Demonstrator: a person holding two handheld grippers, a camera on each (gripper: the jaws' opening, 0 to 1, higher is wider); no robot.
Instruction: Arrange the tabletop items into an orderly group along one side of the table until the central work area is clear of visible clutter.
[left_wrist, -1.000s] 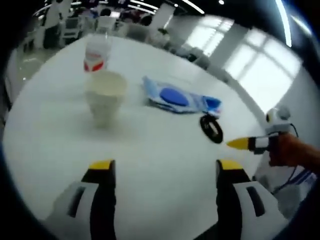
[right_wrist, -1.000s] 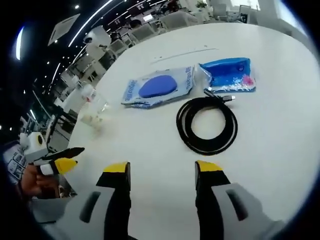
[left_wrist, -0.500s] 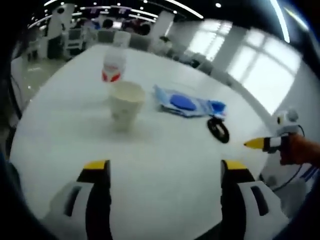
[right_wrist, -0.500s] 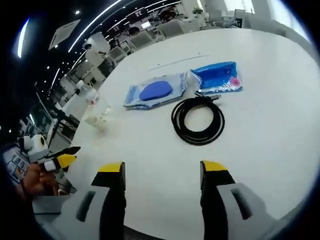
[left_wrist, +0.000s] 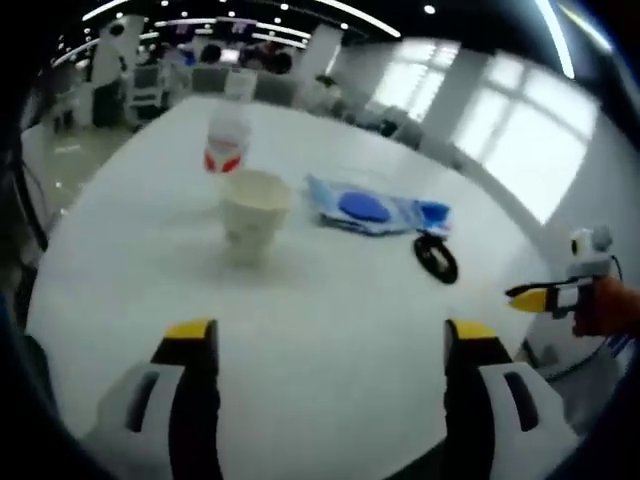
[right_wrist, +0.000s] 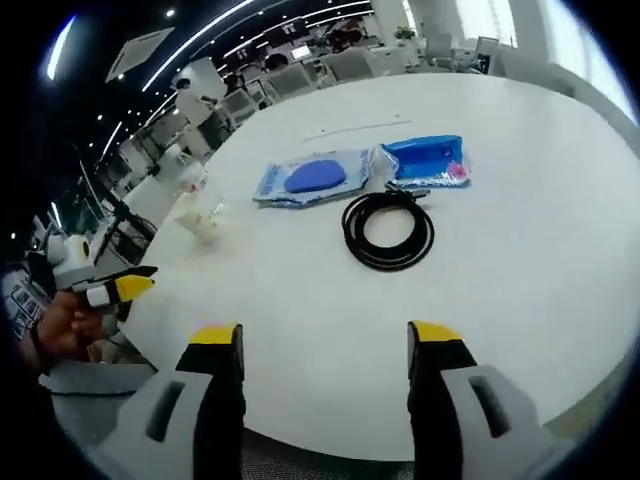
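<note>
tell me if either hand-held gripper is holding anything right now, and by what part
Nothing is held. The left hand-held gripper and right hand-held gripper both stand open over bare table.

Large open office hall. Round white table (left_wrist: 330, 300) in the foreground, glossy, catching soft reflections. Behind it, rows of pale chairs (right_wrist: 350, 62) and desks (left_wrist: 150, 75), blurred with distance. Dark ceiling crossed by long strip lights (right_wrist: 190, 35) and dotted with small round spotlights (left_wrist: 429, 9). Tall bright windows (left_wrist: 500, 140) along one wall in the left gripper view, washed out by daylight, split by white pillars (left_wrist: 455, 95). More daylight from windows (right_wrist: 485, 18) at the far end in the right gripper view. Pale shiny floor (left_wrist: 60, 165) beside the table.
</note>
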